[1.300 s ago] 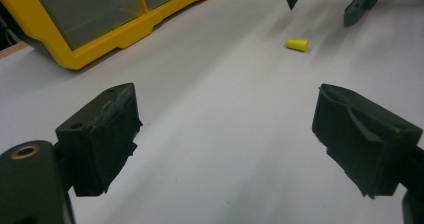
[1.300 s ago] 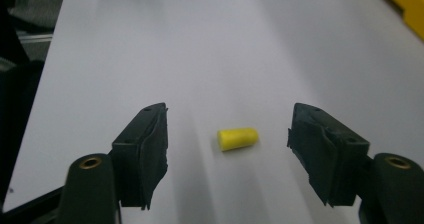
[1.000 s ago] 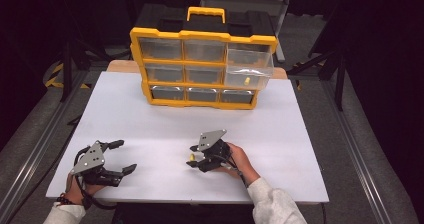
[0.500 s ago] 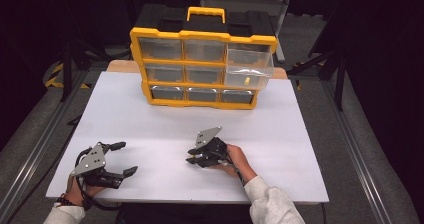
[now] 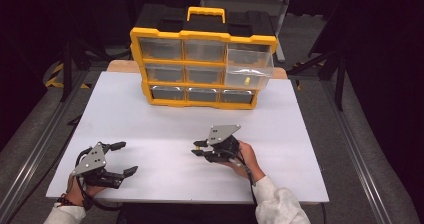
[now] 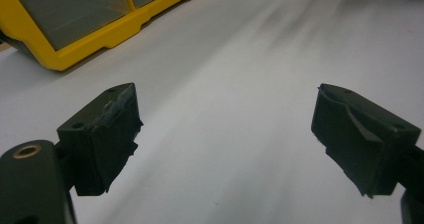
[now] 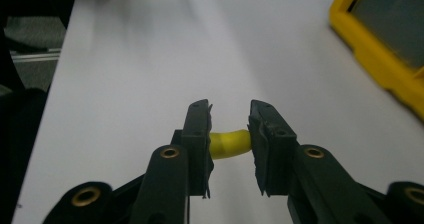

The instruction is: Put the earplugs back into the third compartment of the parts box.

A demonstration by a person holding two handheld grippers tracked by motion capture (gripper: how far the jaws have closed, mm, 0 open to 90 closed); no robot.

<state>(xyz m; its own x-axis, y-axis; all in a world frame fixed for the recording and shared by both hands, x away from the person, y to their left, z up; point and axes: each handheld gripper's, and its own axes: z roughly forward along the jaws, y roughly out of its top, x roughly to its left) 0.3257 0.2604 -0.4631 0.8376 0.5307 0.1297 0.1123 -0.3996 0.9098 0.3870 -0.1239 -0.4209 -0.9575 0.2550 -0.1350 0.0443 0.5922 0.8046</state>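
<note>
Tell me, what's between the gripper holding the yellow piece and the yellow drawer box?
Just bare white table; the high view shows it between the right gripper and the drawer box.

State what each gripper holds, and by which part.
Right gripper clamps a small yellow piece by its two ends. Left gripper holds nothing.

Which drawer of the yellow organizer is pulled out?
The right-column drawer in the upper rows of the organizer: it juts forward past the frame, with a small yellow piece inside. The others sit flush.

yellow drawer organizer (image 5: 202, 64) at back of white board (image 5: 150, 129).
</note>
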